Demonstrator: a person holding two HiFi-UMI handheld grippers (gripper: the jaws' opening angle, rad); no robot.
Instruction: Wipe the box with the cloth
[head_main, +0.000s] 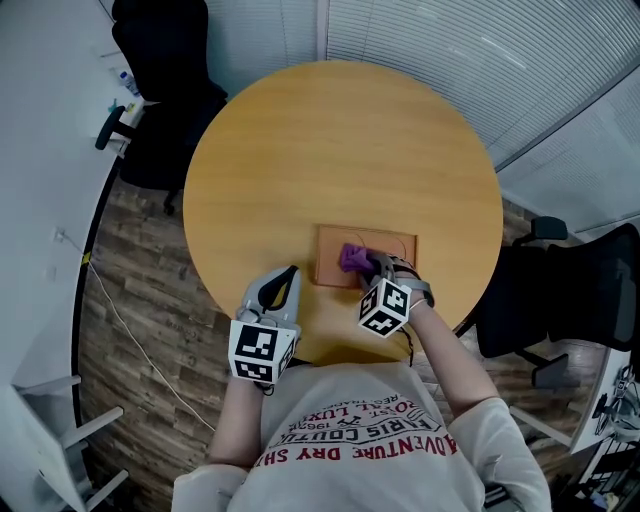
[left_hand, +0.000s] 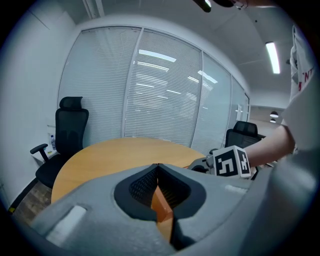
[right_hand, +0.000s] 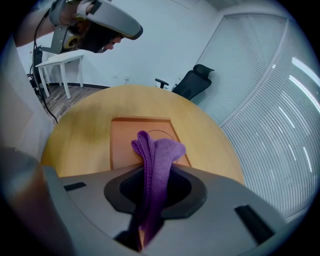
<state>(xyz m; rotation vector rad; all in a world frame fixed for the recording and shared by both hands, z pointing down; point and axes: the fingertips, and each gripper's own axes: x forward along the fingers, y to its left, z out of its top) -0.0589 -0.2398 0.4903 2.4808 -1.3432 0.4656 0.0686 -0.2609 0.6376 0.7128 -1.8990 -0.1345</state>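
Observation:
A flat orange-brown box (head_main: 396, 249) lies on the round wooden table (head_main: 330, 150), near its front edge. A purple cloth (head_main: 353, 257) rests bunched on the box's left half. My right gripper (head_main: 372, 266) is shut on that cloth and holds it down on the lid. In the right gripper view the cloth (right_hand: 157, 150) sticks up out of the right gripper (right_hand: 150, 172), with the box (right_hand: 125, 137) just beyond it. My left gripper (head_main: 289, 273) hovers over the table to the left of the box, shut with nothing in it. Its view shows the left gripper (left_hand: 158, 166) closed and the right gripper's marker cube (left_hand: 230, 162).
A black office chair (head_main: 160, 110) stands at the table's far left and another (head_main: 590, 290) at its right. A white desk (head_main: 50, 150) runs along the left wall, with a cable on the wooden floor (head_main: 130, 330). Window blinds (head_main: 480, 50) line the back.

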